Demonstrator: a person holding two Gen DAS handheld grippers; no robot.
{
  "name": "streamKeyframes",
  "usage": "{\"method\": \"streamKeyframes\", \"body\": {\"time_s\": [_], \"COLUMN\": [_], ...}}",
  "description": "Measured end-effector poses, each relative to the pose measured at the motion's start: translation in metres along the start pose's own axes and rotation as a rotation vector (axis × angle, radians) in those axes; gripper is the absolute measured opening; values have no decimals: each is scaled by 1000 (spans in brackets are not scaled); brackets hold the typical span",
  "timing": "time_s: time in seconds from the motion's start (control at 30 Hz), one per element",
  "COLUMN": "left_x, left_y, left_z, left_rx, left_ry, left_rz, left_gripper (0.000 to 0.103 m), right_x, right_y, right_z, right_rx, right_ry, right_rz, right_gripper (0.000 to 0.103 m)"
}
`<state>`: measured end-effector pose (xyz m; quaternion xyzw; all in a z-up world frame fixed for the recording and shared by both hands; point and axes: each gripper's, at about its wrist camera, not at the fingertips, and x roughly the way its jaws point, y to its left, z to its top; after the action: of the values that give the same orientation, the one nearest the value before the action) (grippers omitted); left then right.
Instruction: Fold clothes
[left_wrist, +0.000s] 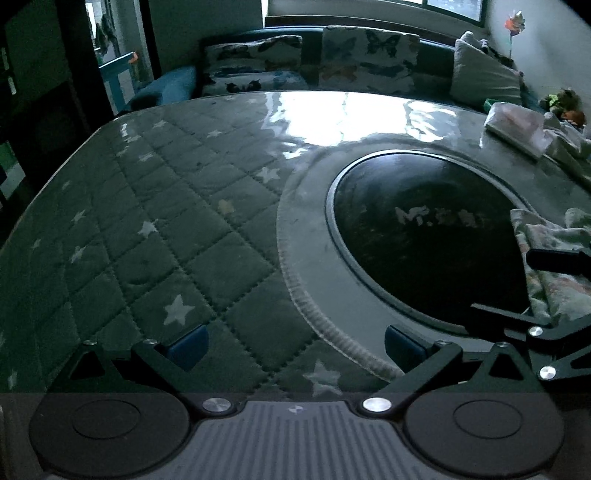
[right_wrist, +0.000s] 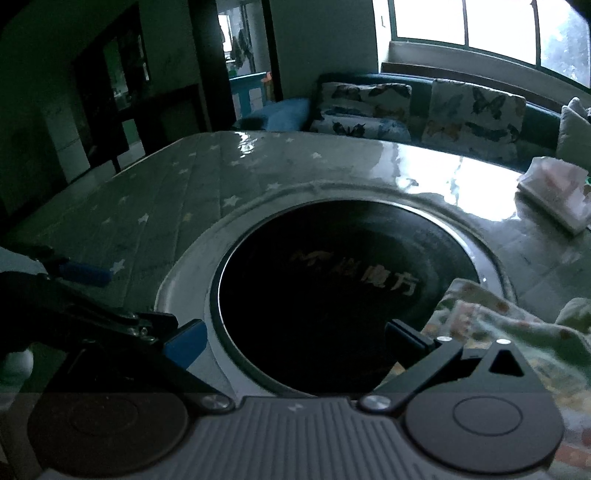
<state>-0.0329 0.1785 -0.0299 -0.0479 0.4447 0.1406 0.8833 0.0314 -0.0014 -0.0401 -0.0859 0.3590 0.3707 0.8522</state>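
Note:
A floral-print garment (right_wrist: 509, 328) lies crumpled on the table at the right, partly over the black round plate (right_wrist: 325, 295); it also shows at the right edge of the left wrist view (left_wrist: 554, 266). My left gripper (left_wrist: 295, 345) is open and empty above the quilted star-patterned cover (left_wrist: 147, 221). My right gripper (right_wrist: 295, 341) is open and empty over the near rim of the black plate, its right finger (right_wrist: 406, 338) next to the garment's edge. The left gripper's fingers (right_wrist: 86, 275) show at the left of the right wrist view.
A folded pale cloth pile (right_wrist: 554, 188) sits at the table's far right, also in the left wrist view (left_wrist: 517, 125). A blue sofa with butterfly cushions (left_wrist: 365, 59) stands behind the table. A glossy table surface (left_wrist: 332, 118) reflects the window.

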Motion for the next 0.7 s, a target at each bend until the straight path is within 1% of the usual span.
{"method": "streamKeyframes", "body": {"time_s": [0.13, 0.27, 0.7], "left_x": [3, 4, 5], "left_y": [4, 7, 6], "left_z": [-3, -4, -3], "left_rx": [-19, -37, -46], "left_ry": [1, -2, -12], "left_rz": [13, 10, 24], "left_gripper": [103, 103, 103], "right_x": [6, 12, 13], "right_y": [4, 9, 10], "right_z": [-4, -6, -7], "right_rx": [-4, -19, -14], "right_ry": [8, 18, 17], "right_rz": [3, 6, 16], "right_gripper": [103, 103, 103]}}
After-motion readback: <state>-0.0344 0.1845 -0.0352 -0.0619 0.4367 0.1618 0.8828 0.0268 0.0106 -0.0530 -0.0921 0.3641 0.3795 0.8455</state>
